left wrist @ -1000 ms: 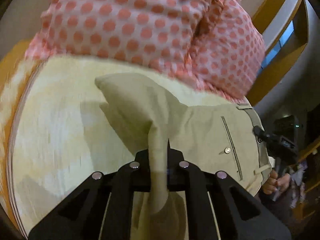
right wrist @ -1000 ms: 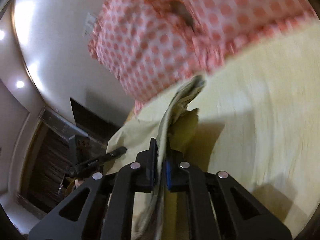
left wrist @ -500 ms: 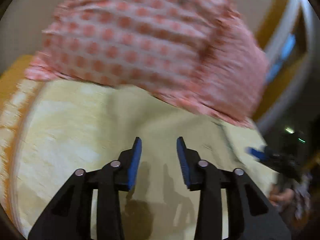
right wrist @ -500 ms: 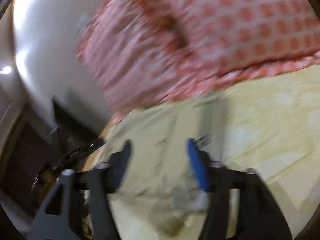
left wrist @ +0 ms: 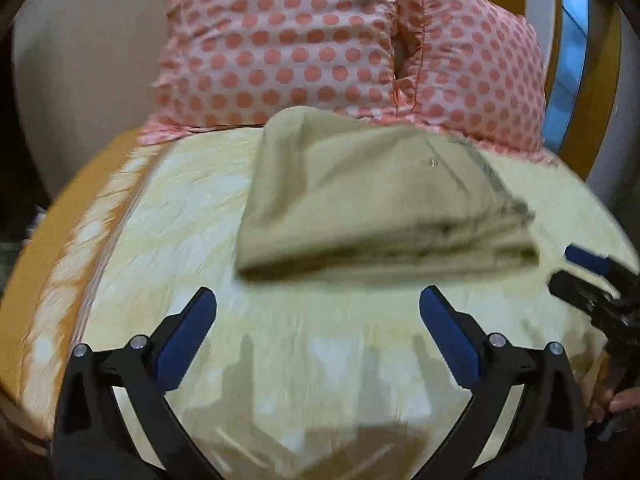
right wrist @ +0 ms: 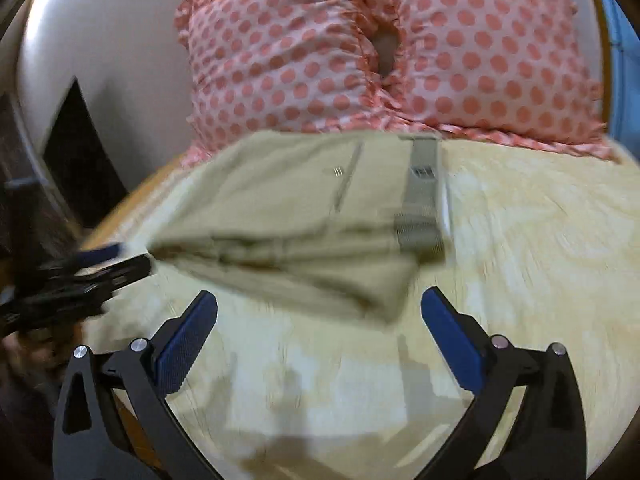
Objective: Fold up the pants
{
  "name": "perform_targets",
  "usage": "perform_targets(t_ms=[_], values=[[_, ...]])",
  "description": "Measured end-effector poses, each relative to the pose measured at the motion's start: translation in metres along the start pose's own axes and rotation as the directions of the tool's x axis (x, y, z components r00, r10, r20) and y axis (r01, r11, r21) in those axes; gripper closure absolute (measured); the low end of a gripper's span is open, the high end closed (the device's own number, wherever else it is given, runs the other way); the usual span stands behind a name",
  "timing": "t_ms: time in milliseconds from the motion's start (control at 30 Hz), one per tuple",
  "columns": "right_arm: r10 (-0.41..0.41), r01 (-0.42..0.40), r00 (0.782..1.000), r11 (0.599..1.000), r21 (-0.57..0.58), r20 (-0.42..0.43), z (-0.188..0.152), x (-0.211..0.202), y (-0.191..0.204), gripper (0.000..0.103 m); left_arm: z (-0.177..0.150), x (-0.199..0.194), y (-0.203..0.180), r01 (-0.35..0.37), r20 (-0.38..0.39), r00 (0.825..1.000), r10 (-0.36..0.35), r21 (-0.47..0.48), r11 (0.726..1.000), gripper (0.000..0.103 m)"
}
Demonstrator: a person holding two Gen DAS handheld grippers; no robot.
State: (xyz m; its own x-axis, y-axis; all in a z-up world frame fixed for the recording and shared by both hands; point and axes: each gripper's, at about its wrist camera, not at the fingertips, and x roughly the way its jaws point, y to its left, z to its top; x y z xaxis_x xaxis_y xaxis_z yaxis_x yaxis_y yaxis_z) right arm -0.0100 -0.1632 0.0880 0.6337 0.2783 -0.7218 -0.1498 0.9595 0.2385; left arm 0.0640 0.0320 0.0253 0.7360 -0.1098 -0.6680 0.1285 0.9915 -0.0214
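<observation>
**Folded pants on the bed, both grippers spread and clear**

The khaki pants (left wrist: 372,200) lie folded in a compact stack on the pale yellow bedspread (left wrist: 168,216). Their far edge touches the base of the pink polka-dot pillows (left wrist: 320,40); their near folded edge faces the grippers, with layered hems showing along it. In the right wrist view the waistband (right wrist: 422,196) runs along the pants' right edge and the near right corner hangs a little loose.

The left gripper (left wrist: 318,334) has its jaws spread wide and holds nothing; bare bedspread lies between its blue pads (left wrist: 188,334) and the pants' near edge. The right gripper (right wrist: 319,334) is likewise spread wide and empty, just short of the pants' near corner.

To the left of the pants the bedspread runs on to the orange bed border (left wrist: 60,216). To the right of the pants there is more open bedspread.
</observation>
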Motion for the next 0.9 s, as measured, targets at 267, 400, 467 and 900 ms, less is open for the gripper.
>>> perform_targets(t_ms=[267, 400, 467, 900], values=[[-0.195, 0.194, 0.980, 0.980, -0.045, -0.024, -0.024, 0.039, 0.028, 0.001, -0.042, 0.000, -0.003, -0.052, -0.037, 0.998, 0.053, 0.022, 0.998, 0.002], [-0.237, 0.238, 0.971, 0.971, -0.014, 0.012, -0.030, 0.040, 0.031, 0.001, -0.046, 0.000, 0.005, -0.054, -0.009, 0.998, 0.054, -0.028, 0.998, 0.002], [-0.250, 0.250, 0.968, 0.968, -0.005, 0.030, -0.031, 0.041, 0.032, 0.001, -0.049, -0.001, 0.004, -0.063, 0.011, 0.998, 0.064, -0.031, 0.998, 0.002], [-0.286, 0.285, 0.956, 0.958, 0.020, 0.065, -0.034, 0.043, 0.036, 0.001, -0.051, -0.001, 0.002, -0.065, 0.017, 0.998, 0.066, -0.036, 0.997, 0.002]])
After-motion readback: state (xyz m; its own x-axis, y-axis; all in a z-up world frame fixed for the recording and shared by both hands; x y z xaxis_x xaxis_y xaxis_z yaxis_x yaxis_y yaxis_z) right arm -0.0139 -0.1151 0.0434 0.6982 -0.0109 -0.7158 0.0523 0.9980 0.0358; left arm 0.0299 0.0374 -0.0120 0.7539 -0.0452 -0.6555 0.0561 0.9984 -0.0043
